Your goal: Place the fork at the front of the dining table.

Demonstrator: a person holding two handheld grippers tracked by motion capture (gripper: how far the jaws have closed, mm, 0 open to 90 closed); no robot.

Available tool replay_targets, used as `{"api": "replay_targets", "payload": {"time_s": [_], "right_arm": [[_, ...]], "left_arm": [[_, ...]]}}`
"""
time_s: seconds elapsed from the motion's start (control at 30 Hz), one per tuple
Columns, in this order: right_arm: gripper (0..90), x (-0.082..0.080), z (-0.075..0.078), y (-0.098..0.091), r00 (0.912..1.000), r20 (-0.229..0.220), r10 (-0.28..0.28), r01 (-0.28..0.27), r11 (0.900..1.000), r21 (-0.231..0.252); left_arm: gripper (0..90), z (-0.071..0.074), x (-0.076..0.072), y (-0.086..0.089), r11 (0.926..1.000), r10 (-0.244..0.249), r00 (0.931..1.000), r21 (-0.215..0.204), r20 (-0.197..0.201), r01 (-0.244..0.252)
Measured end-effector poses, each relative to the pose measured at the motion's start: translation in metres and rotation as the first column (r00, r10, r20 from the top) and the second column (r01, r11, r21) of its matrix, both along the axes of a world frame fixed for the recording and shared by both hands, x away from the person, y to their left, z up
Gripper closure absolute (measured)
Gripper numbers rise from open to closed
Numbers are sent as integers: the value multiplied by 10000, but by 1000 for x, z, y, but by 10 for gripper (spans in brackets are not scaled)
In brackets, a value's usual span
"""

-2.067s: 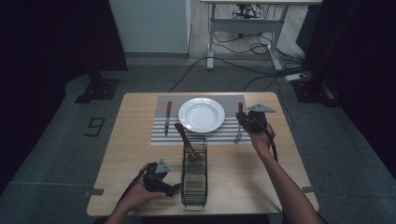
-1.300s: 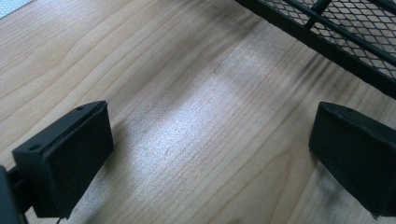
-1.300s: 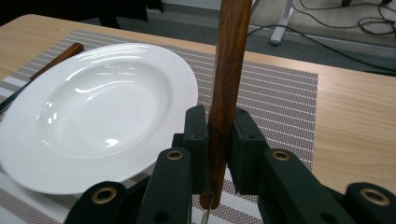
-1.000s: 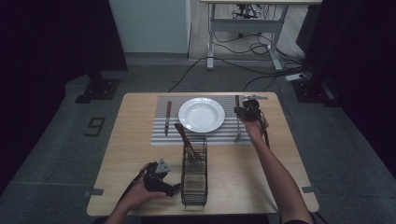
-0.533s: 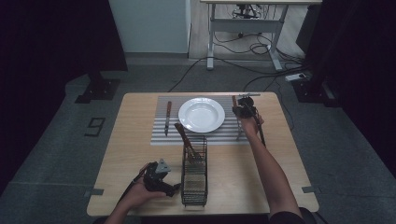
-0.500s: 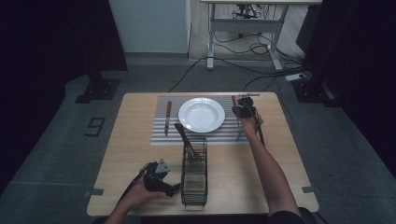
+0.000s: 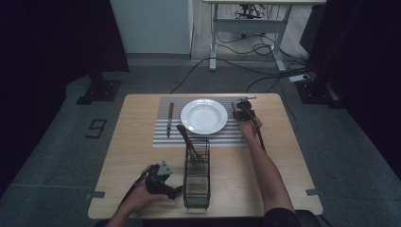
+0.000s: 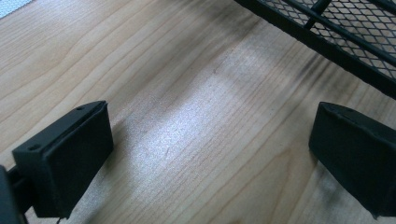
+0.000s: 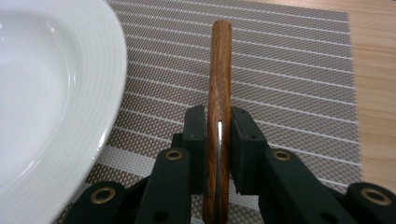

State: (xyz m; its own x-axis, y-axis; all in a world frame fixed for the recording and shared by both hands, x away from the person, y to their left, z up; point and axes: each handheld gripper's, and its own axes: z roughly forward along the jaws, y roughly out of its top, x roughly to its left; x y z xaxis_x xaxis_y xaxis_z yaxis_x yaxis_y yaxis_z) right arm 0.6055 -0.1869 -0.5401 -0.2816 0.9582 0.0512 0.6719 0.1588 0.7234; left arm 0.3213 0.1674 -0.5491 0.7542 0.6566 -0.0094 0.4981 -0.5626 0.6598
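Beside the plate (image 9: 51,79), over the striped mat (image 9: 299,79), a wooden-handled utensil (image 9: 219,93) is clamped between the closed fingers of the right gripper (image 9: 218,135), while the left gripper (image 8: 210,154) is held wide open, empty, above the table (image 8: 177,93).
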Motion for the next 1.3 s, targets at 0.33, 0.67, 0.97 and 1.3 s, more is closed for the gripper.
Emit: {"api": "replay_targets", "payload": {"time_s": [0.33,0.67,0.97,1.3], "right_arm": [[684,-2,-1,4,10000,0,73,-73,9966,-823],[684,-23,6,-13,9988,-187,442,-441,9990,68],[747,-33,3,-17,9979,-273,581,-588,9980,-245],[798,-30,-1,-14,9985,-228,488,-493,9985,-250]], "left_arm": [[0,0,0,0,10000,-6,10000,-3,3,6],[0,0,0,0,10000,-3,10000,0,6,3],[0,0,-1,0,10000,8,10000,13,5,-8],[0,0,-1,0,10000,11,10000,13,6,-11]]}}
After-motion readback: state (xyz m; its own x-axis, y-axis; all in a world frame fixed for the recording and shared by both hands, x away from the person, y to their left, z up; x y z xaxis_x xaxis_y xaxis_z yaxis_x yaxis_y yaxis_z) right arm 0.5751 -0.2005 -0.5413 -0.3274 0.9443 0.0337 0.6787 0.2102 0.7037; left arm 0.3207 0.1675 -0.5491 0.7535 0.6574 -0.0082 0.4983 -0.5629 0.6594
